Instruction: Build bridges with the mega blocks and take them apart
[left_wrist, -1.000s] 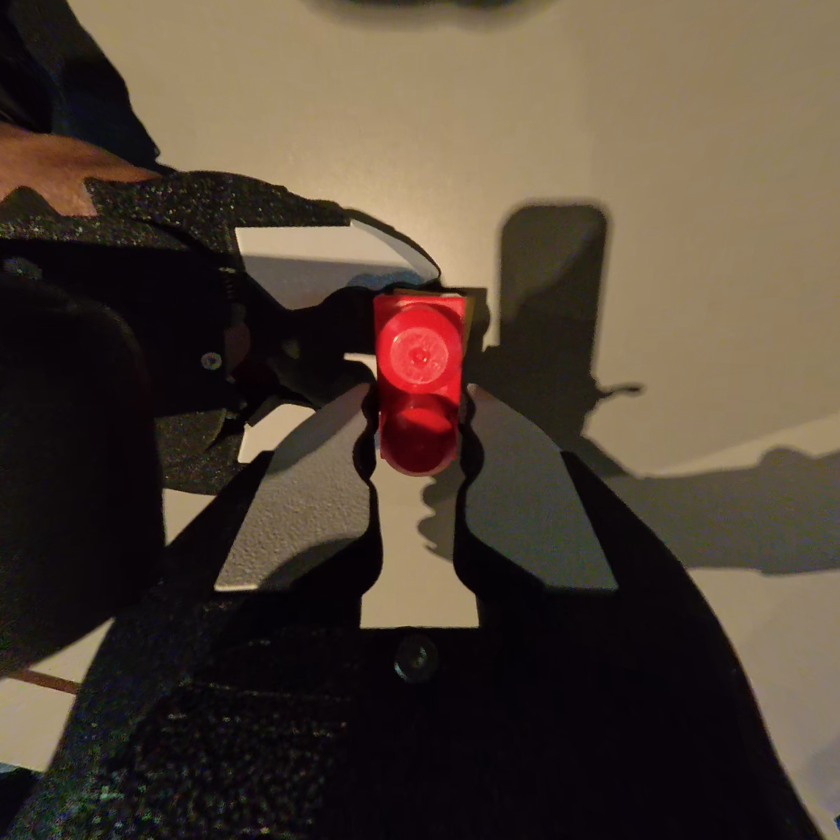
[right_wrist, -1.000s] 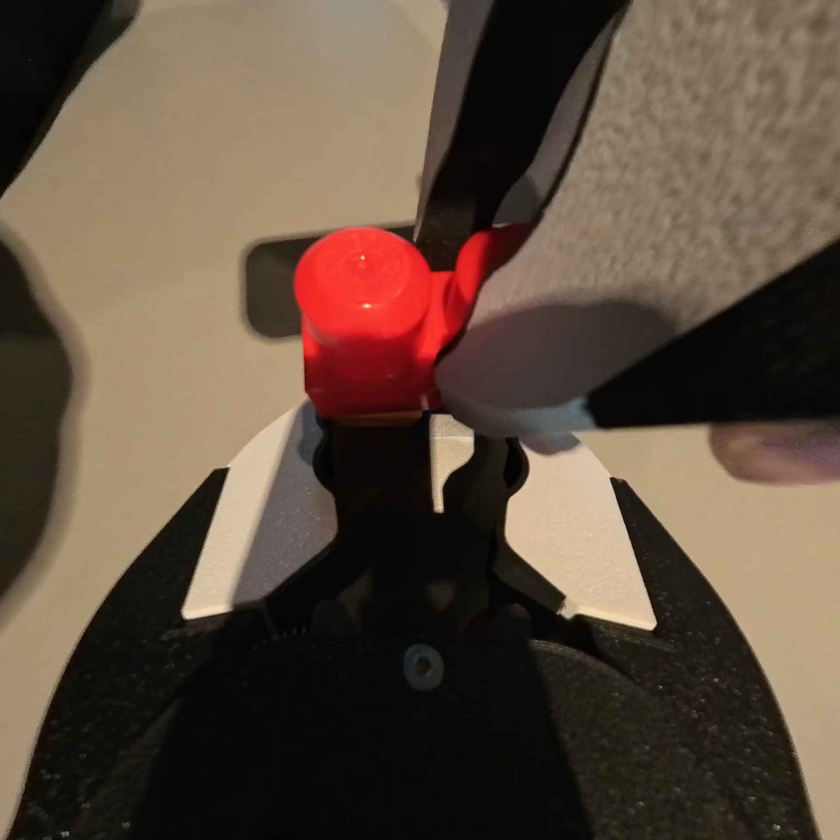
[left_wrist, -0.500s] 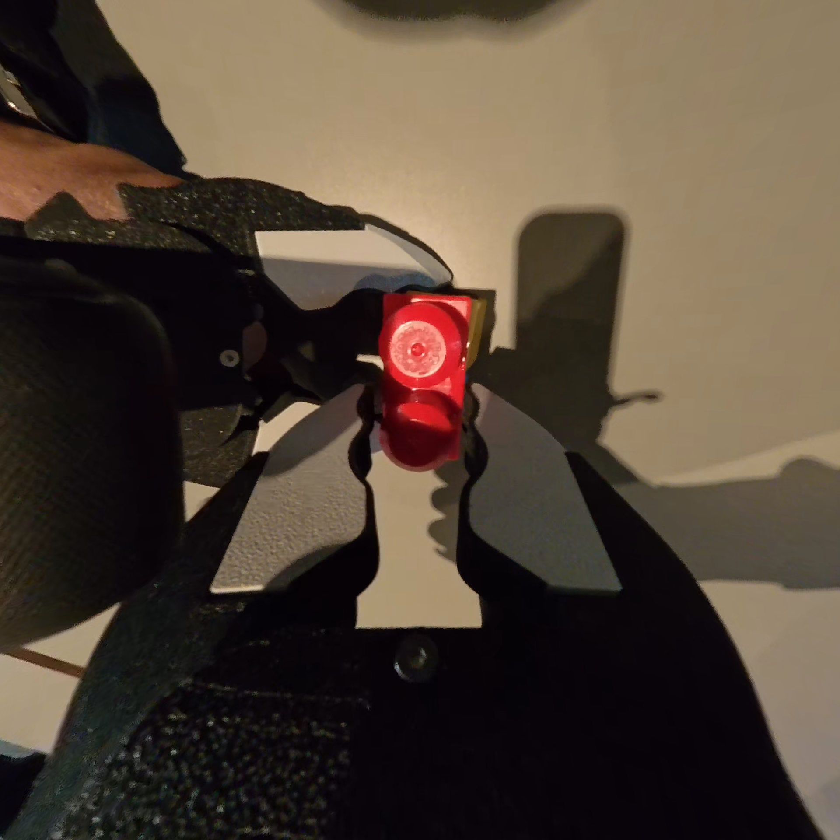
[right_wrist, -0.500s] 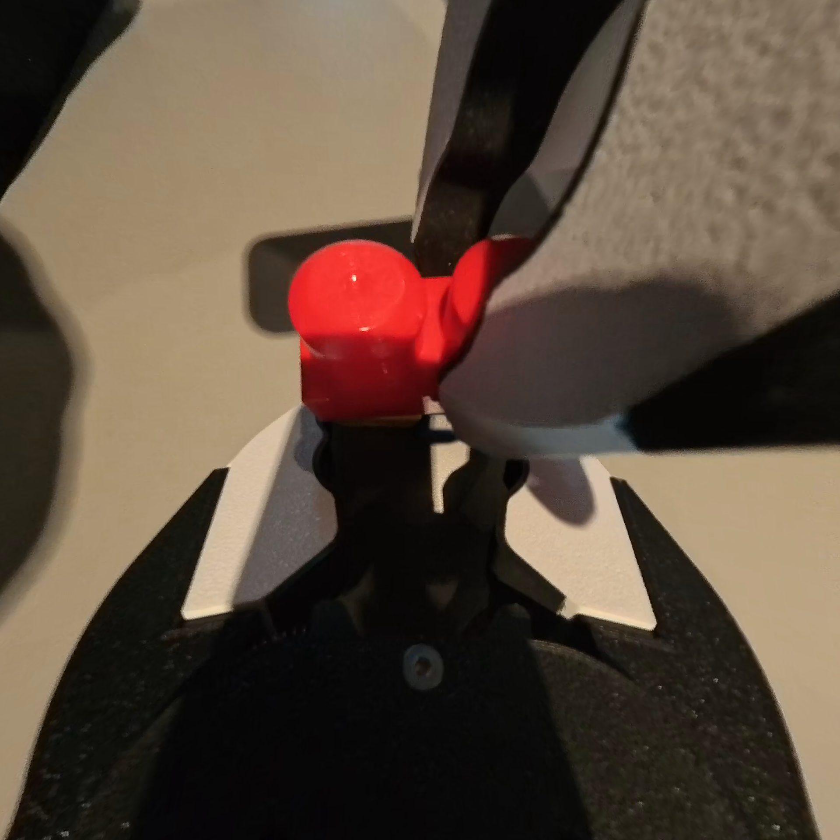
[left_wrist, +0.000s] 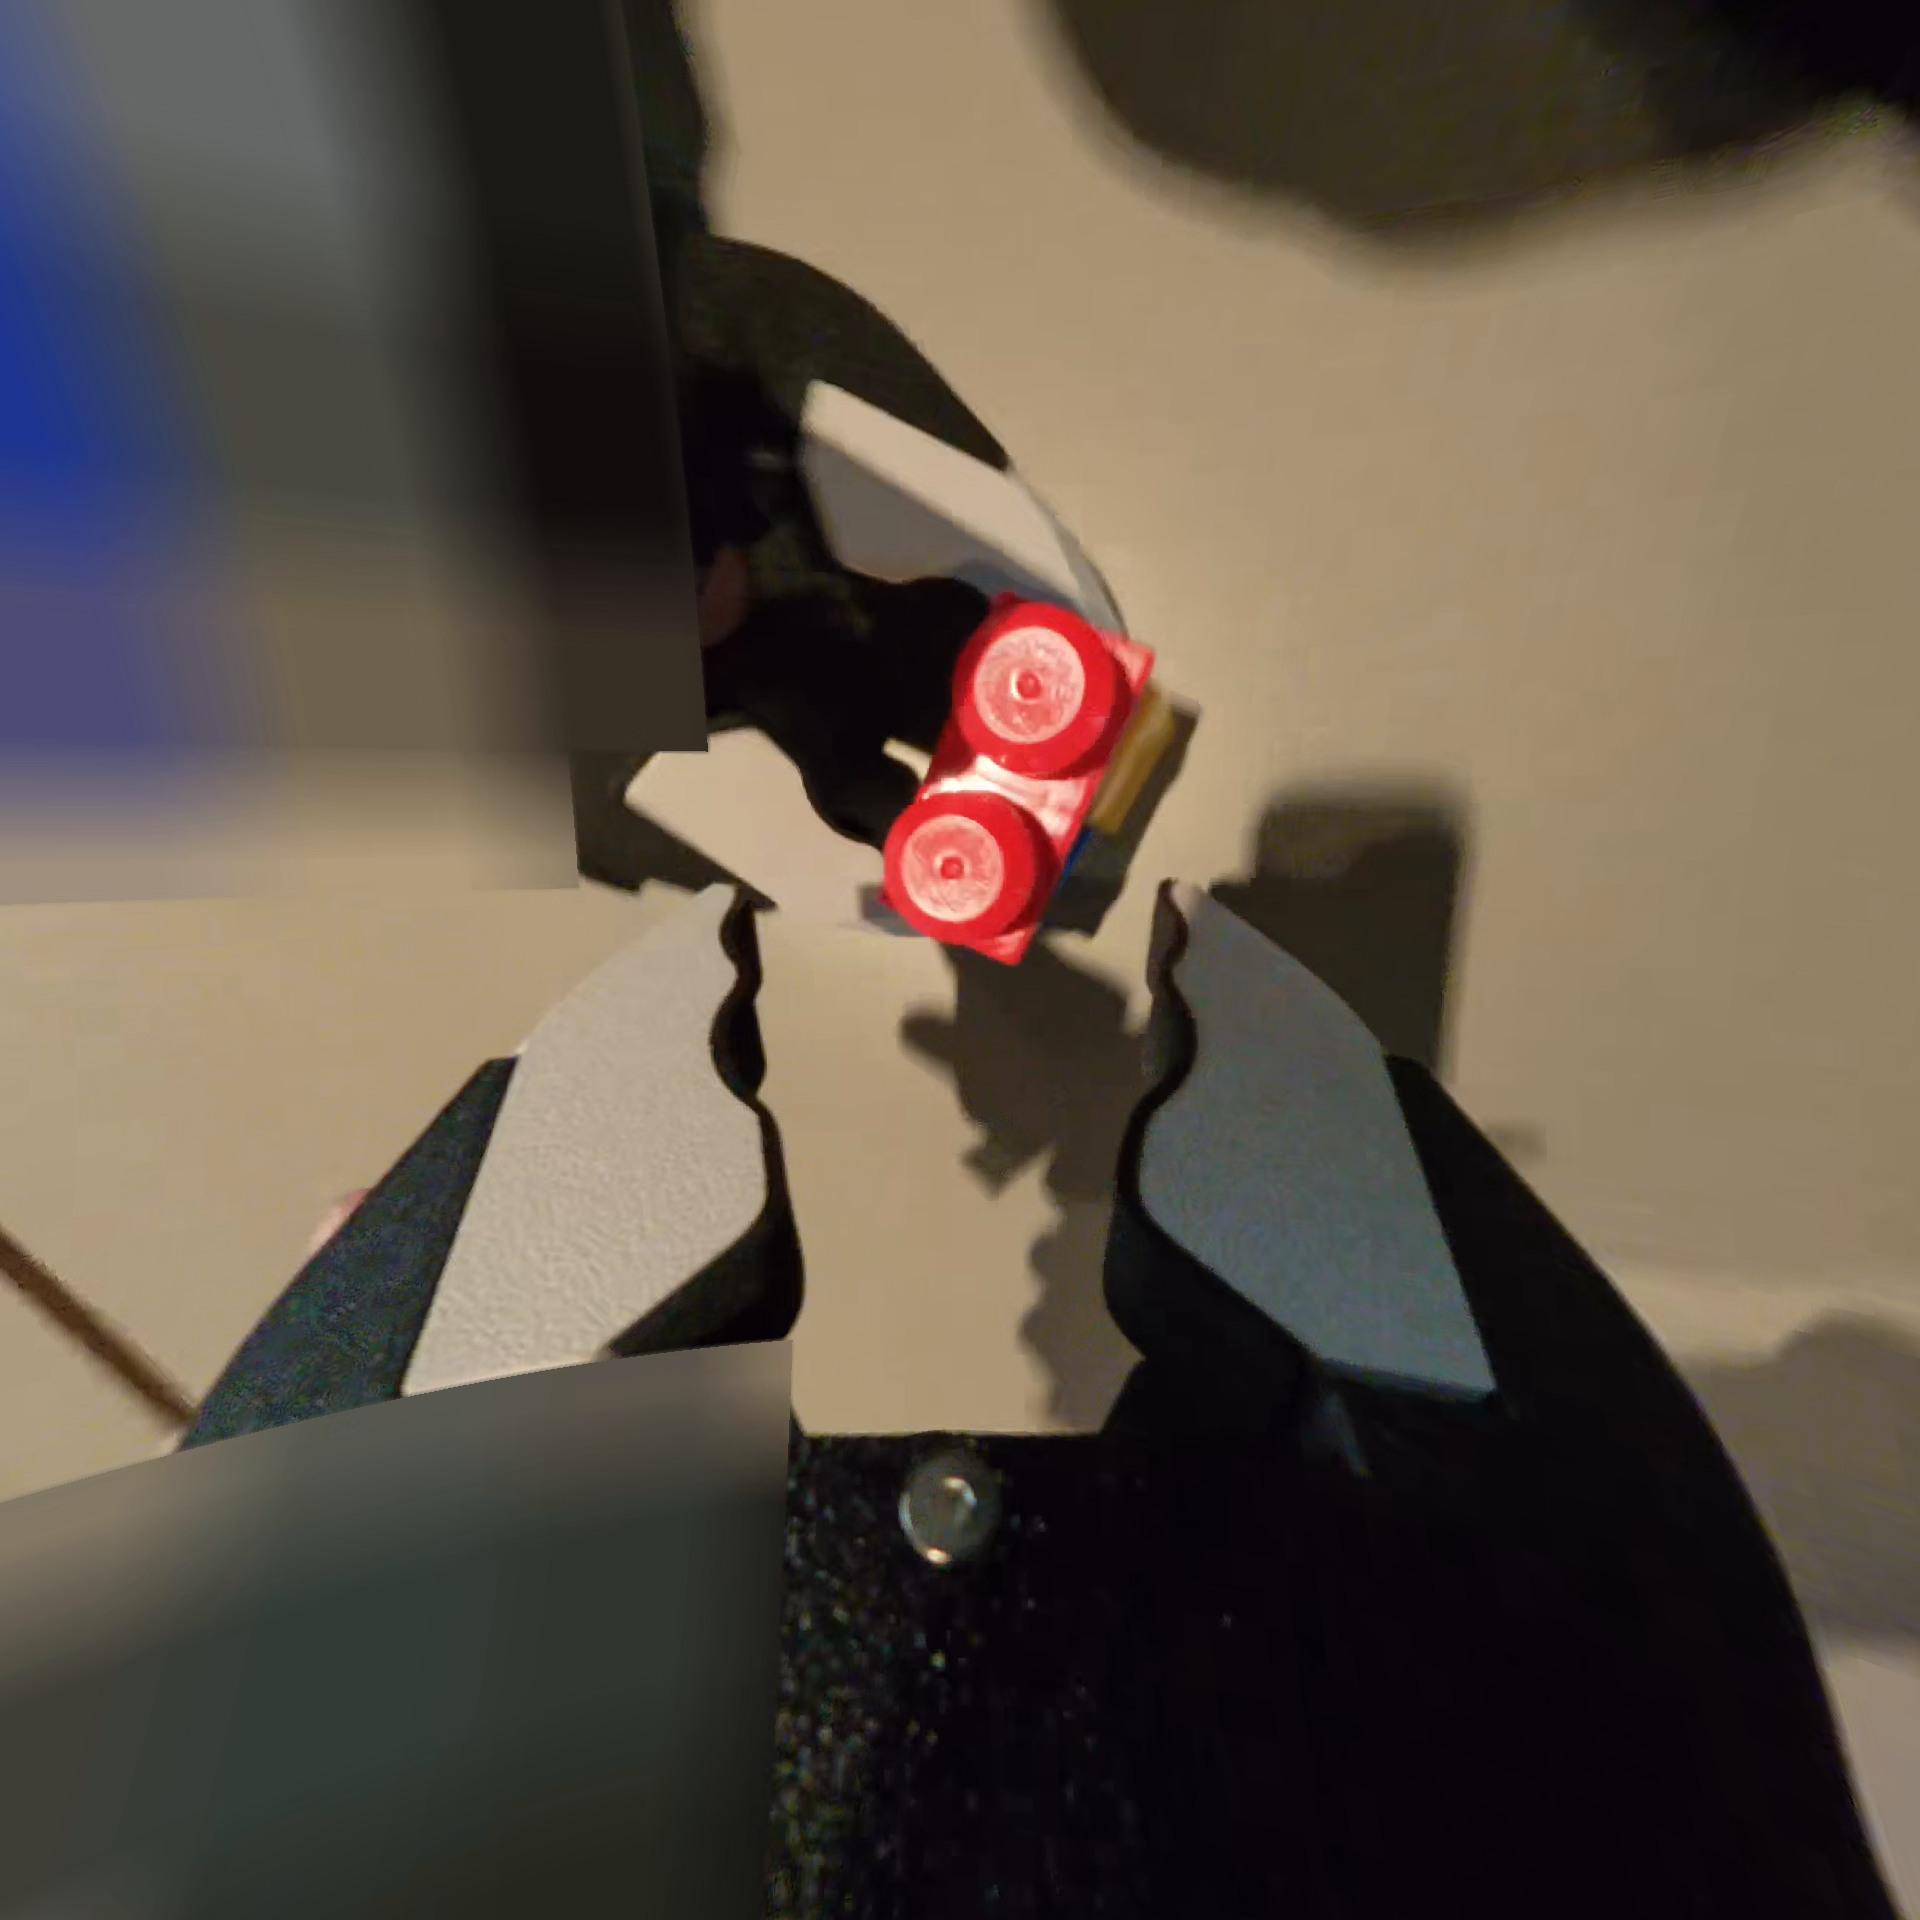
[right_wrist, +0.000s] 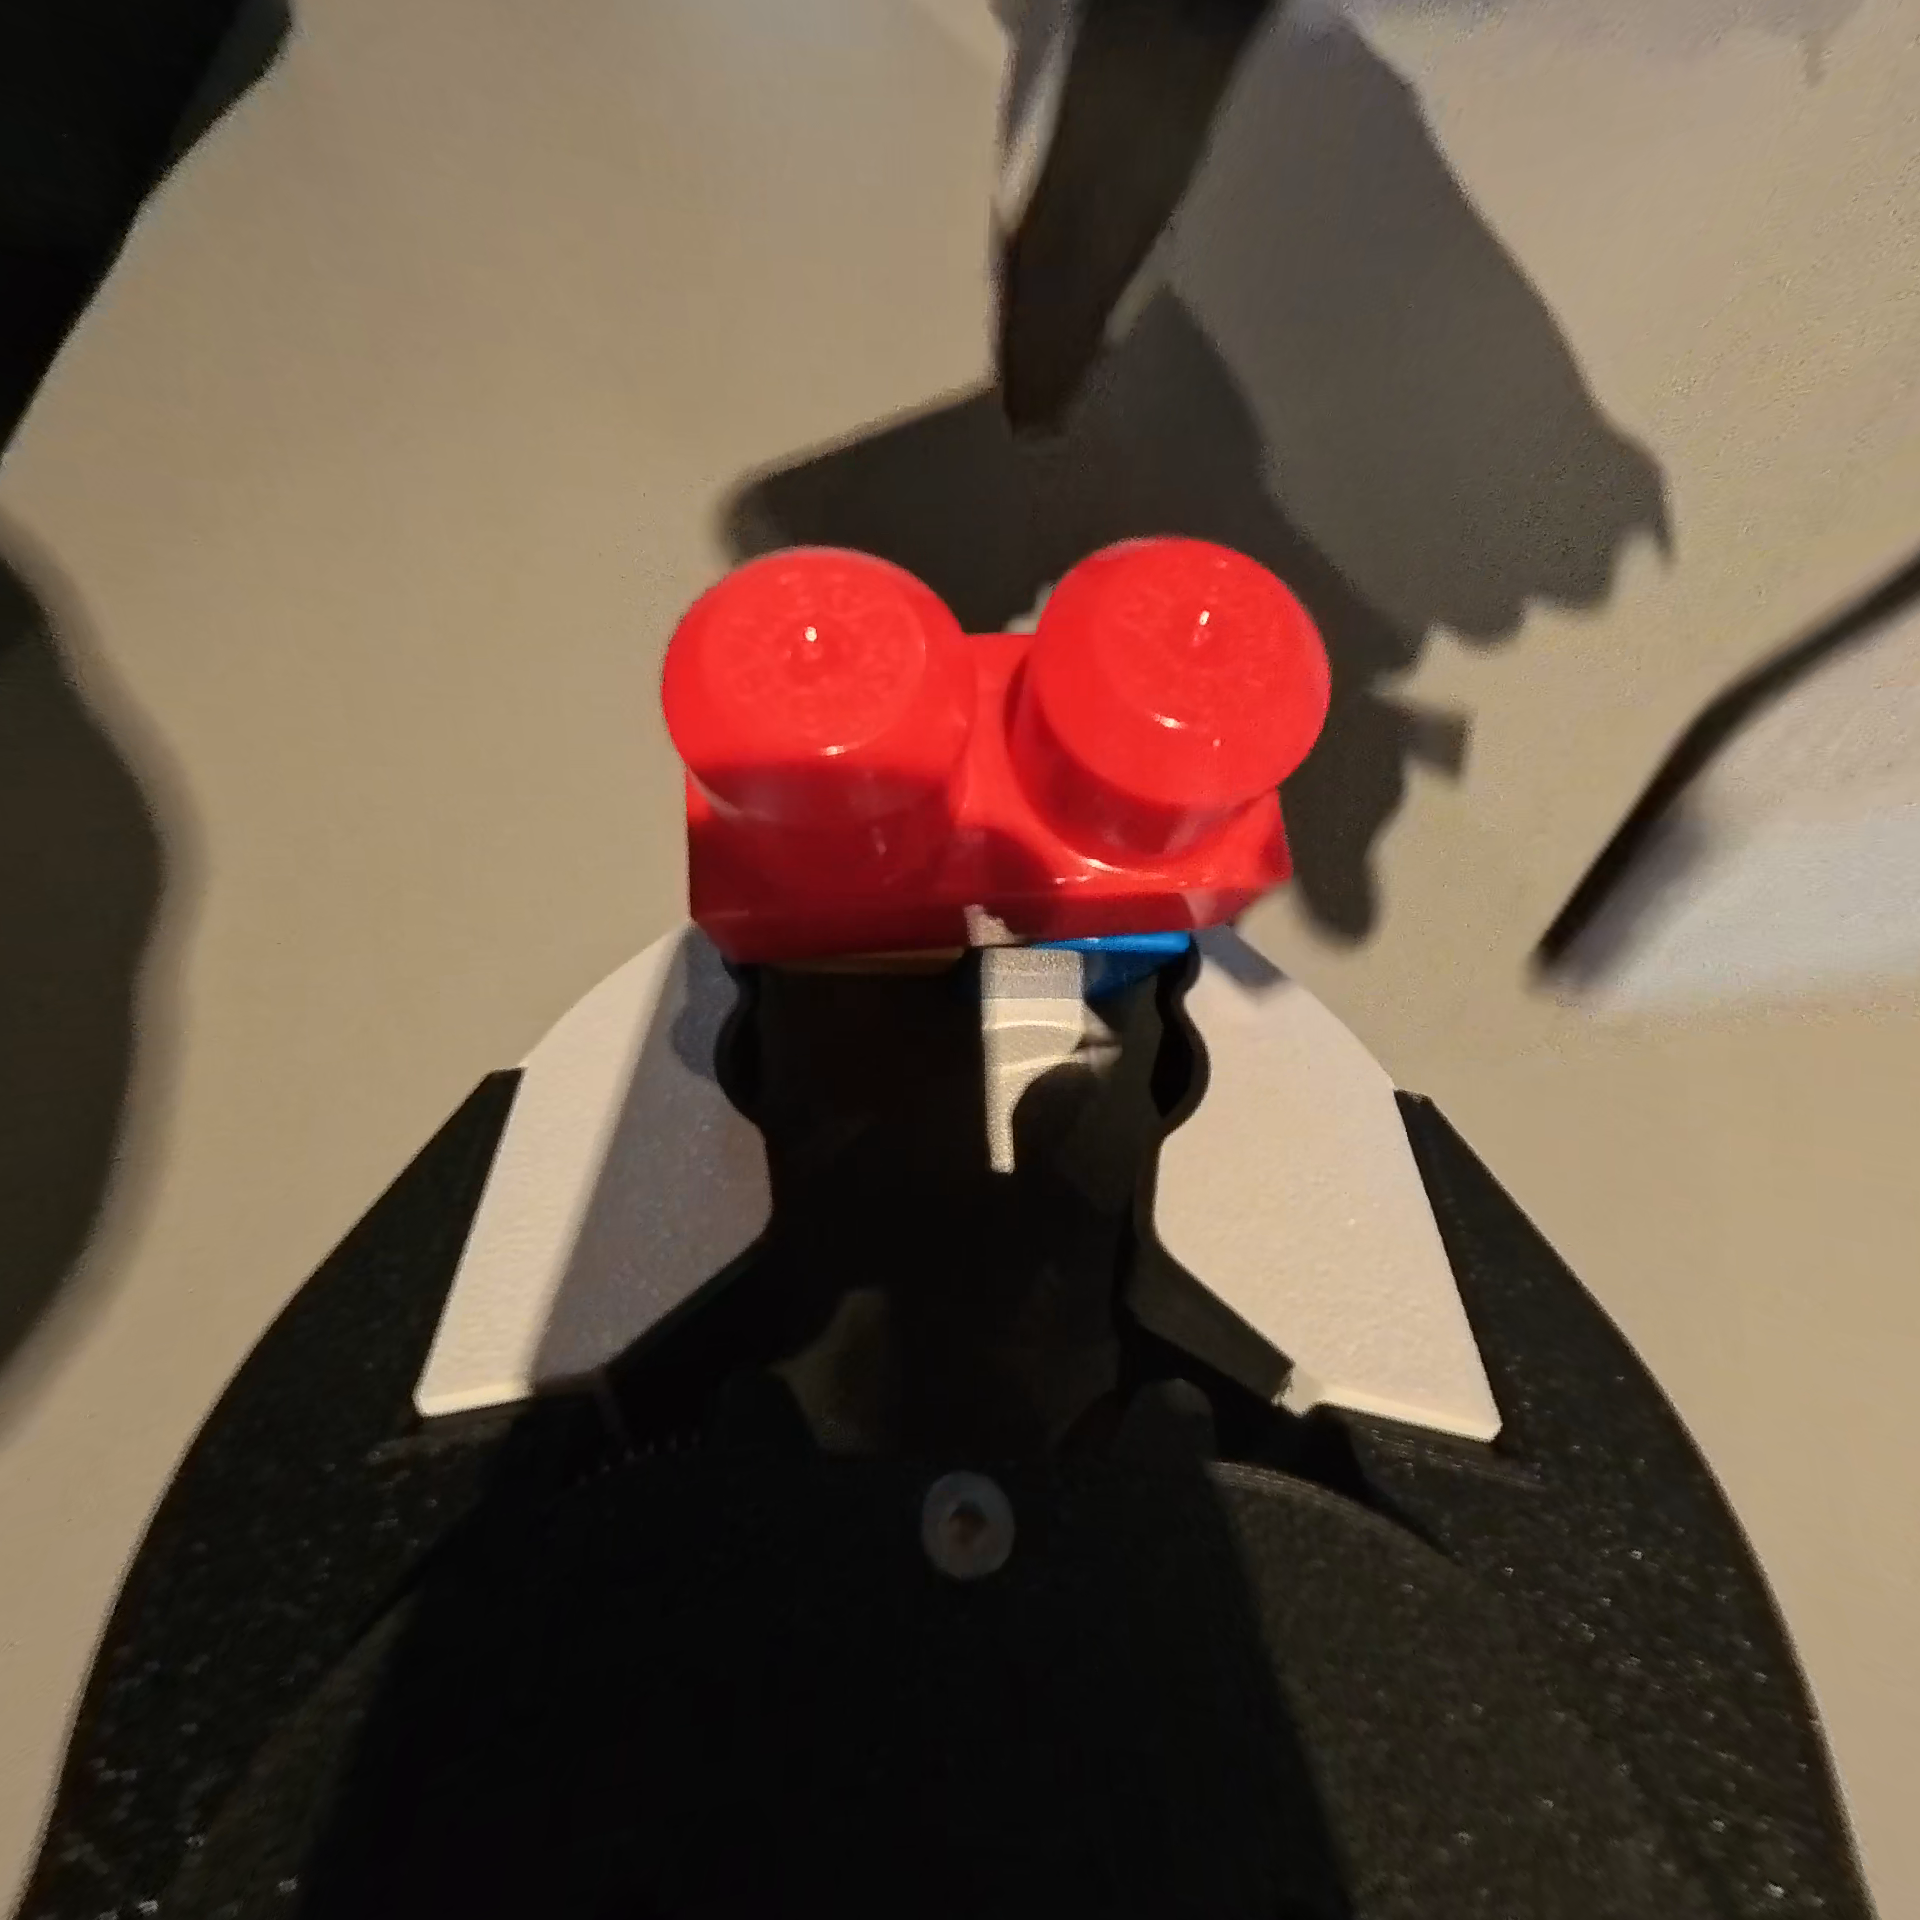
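Note:
A red two-stud block (left_wrist: 1013, 769) sits on top of a yellow block (left_wrist: 1143, 764) and a blue block (left_wrist: 1081, 847), making a small bridge. In the left wrist view my left gripper (left_wrist: 956, 914) is open and empty, and its fingertips stand just short of the red block without touching it. In the right wrist view the red block (right_wrist: 987, 748) fills the centre. My right gripper (right_wrist: 961, 997) is shut on the bridge's legs, with one pad against the yellow block (right_wrist: 862, 961) and the other against the blue block (right_wrist: 1132, 956). The right gripper's white finger (left_wrist: 935, 499) shows beyond the bridge in the left wrist view.
The beige table (left_wrist: 1455, 520) carries dark shadows of the grippers. The left gripper's blurred dark finger (right_wrist: 1070, 208) hangs above the bridge in the right wrist view. A thin dark line (right_wrist: 1714, 748) crosses the table at the right. The tips of one gripper are about 7 cm away from the tips of the other.
My left gripper was shut on the red block; it has let go, opened wide and drawn back. The right gripper keeps its grip on the bridge, which now sits turned in the left view.

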